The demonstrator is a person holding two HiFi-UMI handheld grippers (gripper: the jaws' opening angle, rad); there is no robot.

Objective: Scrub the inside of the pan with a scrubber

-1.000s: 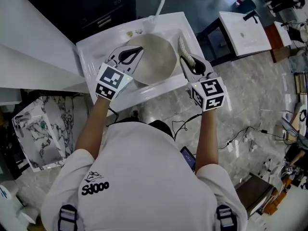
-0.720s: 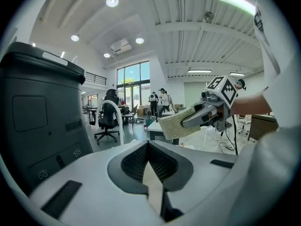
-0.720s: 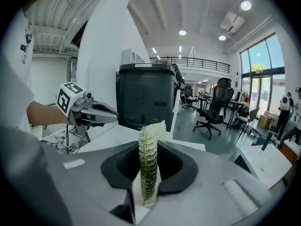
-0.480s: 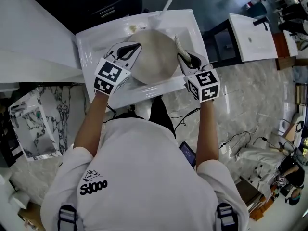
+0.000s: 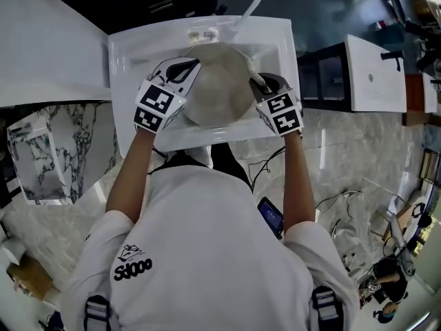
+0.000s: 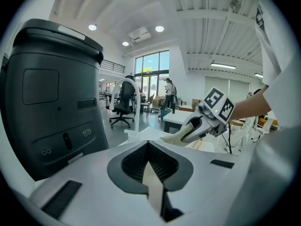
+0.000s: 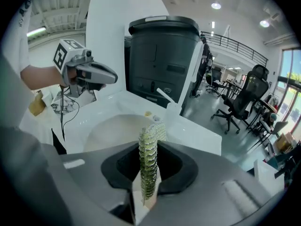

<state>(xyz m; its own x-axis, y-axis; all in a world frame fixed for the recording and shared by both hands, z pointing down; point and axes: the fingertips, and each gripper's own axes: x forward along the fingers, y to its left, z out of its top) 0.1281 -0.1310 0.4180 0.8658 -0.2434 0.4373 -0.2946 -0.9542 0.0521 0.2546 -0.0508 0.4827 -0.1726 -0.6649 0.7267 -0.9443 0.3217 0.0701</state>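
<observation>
A round beige pan (image 5: pixel 217 81) lies in the white sink (image 5: pixel 134 47). My left gripper (image 5: pixel 185 71) is at the pan's left rim and is shut on that thin beige edge (image 6: pixel 151 182), seen edge-on between the jaws. My right gripper (image 5: pixel 265 85) is at the pan's right rim, shut on a yellow-green scrubber (image 7: pixel 149 159). The scrubber (image 5: pixel 253 76) pokes over the rim toward the inside of the pan (image 7: pixel 113 128). The left gripper view shows the right gripper (image 6: pixel 188 133) and the scrubber (image 6: pixel 176 136) across from it. How the scrubber meets the pan is hidden.
A white faucet (image 5: pixel 251 9) curves over the sink's far edge. Behind the sink stands a tall dark bin (image 7: pixel 162 60). A marble-patterned box (image 5: pixel 38 161) sits on the floor at left and a second white basin (image 5: pixel 375 74) at right. Cables lie on the floor.
My right gripper has moved left and brought the scrubber from the sink's right side to the pan's right rim. My left gripper has stayed shut on the left rim.
</observation>
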